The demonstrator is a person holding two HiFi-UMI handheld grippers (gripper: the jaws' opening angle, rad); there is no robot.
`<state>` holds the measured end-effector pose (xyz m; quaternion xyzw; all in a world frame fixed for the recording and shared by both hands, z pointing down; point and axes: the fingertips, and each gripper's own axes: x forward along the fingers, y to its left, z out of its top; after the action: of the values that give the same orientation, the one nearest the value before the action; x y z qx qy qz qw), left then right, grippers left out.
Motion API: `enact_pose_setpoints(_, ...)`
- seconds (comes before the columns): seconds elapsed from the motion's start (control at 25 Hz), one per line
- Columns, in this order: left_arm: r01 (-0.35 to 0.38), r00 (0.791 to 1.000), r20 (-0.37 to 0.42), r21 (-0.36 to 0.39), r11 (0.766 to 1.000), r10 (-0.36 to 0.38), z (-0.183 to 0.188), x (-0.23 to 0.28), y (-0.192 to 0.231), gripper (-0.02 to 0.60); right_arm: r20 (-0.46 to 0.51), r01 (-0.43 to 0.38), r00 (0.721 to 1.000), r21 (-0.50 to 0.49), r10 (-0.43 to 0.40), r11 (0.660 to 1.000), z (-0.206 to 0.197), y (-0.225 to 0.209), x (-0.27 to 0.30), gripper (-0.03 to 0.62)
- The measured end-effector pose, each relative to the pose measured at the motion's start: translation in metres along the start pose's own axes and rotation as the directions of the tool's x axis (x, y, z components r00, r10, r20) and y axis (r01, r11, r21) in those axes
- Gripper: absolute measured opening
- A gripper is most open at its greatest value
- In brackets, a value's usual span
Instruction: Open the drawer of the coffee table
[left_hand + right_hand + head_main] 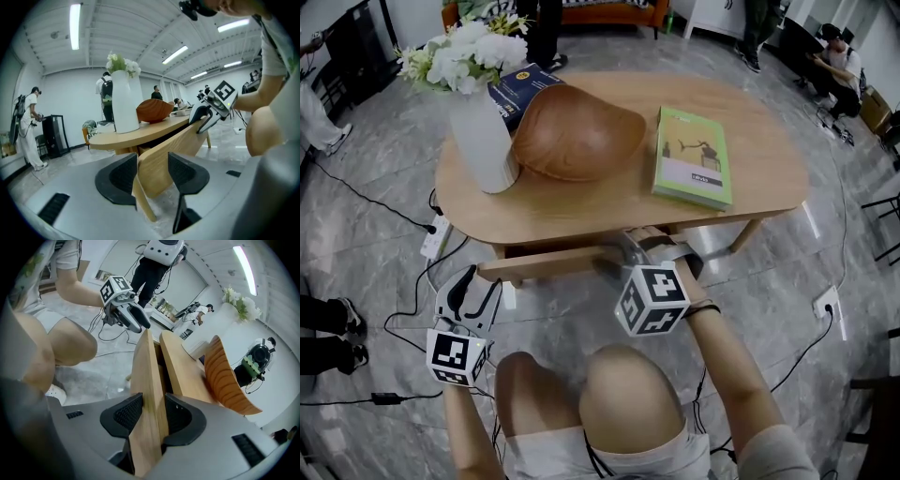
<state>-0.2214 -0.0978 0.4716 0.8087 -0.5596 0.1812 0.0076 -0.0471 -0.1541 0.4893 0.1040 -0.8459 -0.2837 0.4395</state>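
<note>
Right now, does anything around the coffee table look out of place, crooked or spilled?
Nothing spilled or broken. The drawer front stands slightly out from the coffee table, with the right hand-held gripper clamped on it.

Left gripper (478,281), right gripper (623,251): grey, black ribbed jaws, white cubes (652,300) with black squares. Light shorts (609,455), black wristband (705,307).

No legible text, cover print on green book (692,156) too small, print on dark blue book (514,96) blurred
</note>
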Motion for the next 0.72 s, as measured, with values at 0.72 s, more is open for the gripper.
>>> enact_pose_setpoints(0.72, 0.234, 0.947, -0.308, 0.466, 0.853, -0.091, 0.021, 0.061, -0.071, 0.209, -0.002, -0.006, 1.0, 0.021, 0.006, 1.0, 0.002, 0.004, -0.002, 0.152)
